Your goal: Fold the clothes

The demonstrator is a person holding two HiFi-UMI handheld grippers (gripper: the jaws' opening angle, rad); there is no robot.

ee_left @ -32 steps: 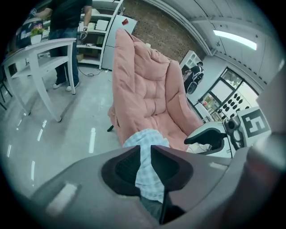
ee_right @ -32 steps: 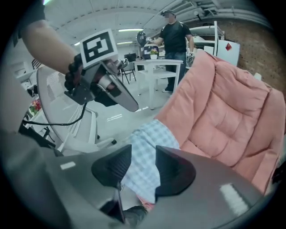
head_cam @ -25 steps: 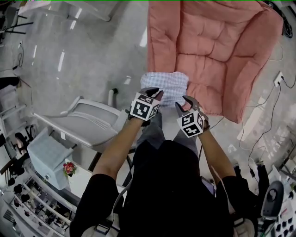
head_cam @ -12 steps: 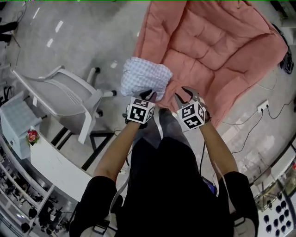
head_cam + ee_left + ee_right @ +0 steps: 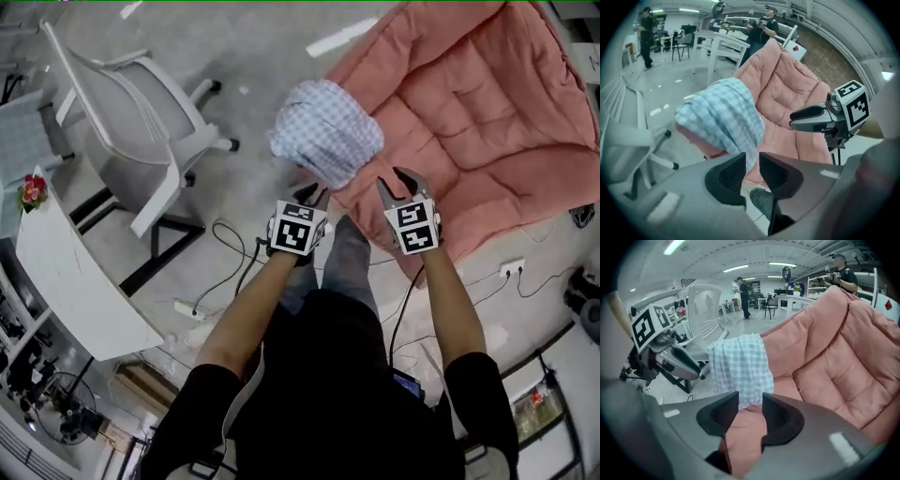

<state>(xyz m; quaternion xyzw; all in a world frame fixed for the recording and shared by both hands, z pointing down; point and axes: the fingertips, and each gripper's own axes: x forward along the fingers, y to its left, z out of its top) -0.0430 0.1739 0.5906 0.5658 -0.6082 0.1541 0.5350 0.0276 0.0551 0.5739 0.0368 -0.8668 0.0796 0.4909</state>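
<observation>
The cloth (image 5: 326, 131), a blue-and-white check piece, is not folded yet. It sits bunched in a loose heap over the near left corner of the pink cushion (image 5: 487, 103), partly hanging off the cushion's edge toward the floor. It is too crumpled to show a clear long axis. One loose tail hangs from its near side, down off the cushion corner.

The left gripper (image 5: 314, 194) is just short of that corner, pointing down and forward, with the tail directly ahead of its tips. Its jaws have just been opening and stand a narrow gap apart. In the left gripper view the tail runs down into that gap, but the pads do not look pressed on it, so I read this gripper as open and not holding.

The right gripper (image 5: 401, 180) is further along the cushion's near edge, over bare pink quilting. Its jaws are apart with only cushion showing between them. The cloth lies ahead of it and off to its left.

The left gripper is therefore clearly the nearer one. A likely next step is to pinch the tail with it, while the right gripper has to cross toward the cushion corner to find a second edge and spread the cloth.
</observation>
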